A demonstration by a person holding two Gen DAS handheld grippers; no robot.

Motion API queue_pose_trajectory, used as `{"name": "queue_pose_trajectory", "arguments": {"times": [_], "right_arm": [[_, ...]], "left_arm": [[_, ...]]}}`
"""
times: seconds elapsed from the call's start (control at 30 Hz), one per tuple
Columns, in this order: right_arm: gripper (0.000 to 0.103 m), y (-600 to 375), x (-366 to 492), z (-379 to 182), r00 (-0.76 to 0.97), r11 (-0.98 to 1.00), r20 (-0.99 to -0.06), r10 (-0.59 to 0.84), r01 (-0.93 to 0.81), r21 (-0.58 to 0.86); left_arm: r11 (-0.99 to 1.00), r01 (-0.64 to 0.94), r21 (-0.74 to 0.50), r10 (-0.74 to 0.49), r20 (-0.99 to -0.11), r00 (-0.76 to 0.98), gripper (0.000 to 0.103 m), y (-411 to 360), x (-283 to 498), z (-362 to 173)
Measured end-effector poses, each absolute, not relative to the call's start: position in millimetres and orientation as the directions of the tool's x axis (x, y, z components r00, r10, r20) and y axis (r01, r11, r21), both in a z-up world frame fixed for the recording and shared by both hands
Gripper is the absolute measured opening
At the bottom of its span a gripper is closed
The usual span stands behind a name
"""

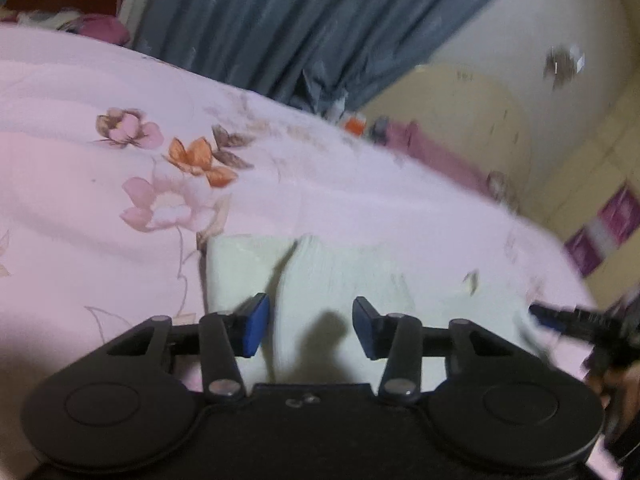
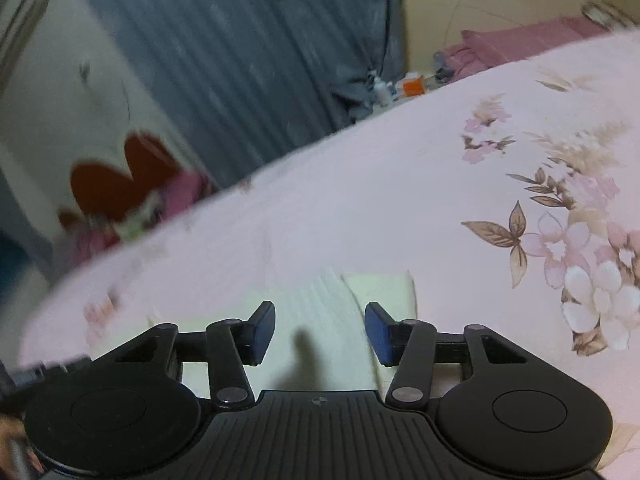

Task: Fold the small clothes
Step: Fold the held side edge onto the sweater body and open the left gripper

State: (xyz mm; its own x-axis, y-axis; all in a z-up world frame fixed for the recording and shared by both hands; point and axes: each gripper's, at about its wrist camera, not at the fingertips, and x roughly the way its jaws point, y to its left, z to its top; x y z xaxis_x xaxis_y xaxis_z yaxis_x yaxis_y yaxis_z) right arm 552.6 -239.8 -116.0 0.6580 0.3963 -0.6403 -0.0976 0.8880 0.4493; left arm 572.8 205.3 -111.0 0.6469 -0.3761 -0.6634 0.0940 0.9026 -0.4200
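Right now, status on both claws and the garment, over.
Left claw open, nothing held. Right claw open, nothing held. Pale garment lying folded on the floral bedspread under both claws. Nothing in the way.

A pale cream garment [image 1: 320,280] lies folded flat on the floral bedsheet [image 1: 100,220].

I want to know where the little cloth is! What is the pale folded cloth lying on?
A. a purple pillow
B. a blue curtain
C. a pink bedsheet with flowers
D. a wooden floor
C: the pale folded cloth lies flat on the pink bedsheet printed with flowers, just ahead of both grippers.
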Motion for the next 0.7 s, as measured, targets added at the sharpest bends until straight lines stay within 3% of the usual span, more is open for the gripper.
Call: {"name": "queue_pose_trajectory", "arguments": {"times": [0.03,0.1,0.13,0.17,0.27,0.43,0.6,0.63,0.7], "right_arm": [[0.050,-234,552,-119,0.653,0.906,-0.660,0.372,-0.101,0.410],[0.050,-224,550,-123,0.642,0.930,-0.689,0.337,-0.113,0.349],[0.041,-219,548,-124,0.643,0.936,-0.692,0.328,-0.123,0.329],[0.019,-215,545,-125,0.643,0.943,-0.697,0.317,-0.139,0.301],[0.002,-210,542,-122,0.663,0.953,-0.689,0.292,-0.142,0.267],[0.002,-221,531,-110,0.713,0.961,-0.650,0.262,-0.132,0.243],[0.002,-219,536,-134,0.673,0.978,-0.712,0.201,-0.091,0.190],[0.002,-218,537,-133,0.672,0.980,-0.715,0.193,-0.089,0.180],[0.003,-215,535,-123,0.691,0.987,-0.706,0.156,-0.078,0.142]], "left_arm": [[0.915,0.104,-0.391,-0.360,-0.671,0.648,0.039,202,572,-111],[0.935,0.107,-0.338,-0.323,-0.687,0.651,0.021,196,573,-112],[0.938,0.107,-0.328,-0.316,-0.690,0.651,0.015,195,573,-112],[0.936,0.107,-0.335,-0.320,-0.686,0.654,0.003,196,572,-112],[0.934,0.126,-0.334,-0.320,-0.626,0.711,0.003,197,565,-103],[0.948,0.135,-0.287,-0.295,-0.641,0.709,0.003,189,572,-98],[0.938,0.092,-0.335,-0.306,-0.671,0.676,0.007,196,579,-118],[0.935,0.086,-0.343,-0.309,-0.673,0.672,0.010,199,579,-115],[0.945,0.053,-0.324,-0.267,-0.662,0.700,0.035,203,572,-104]]}}
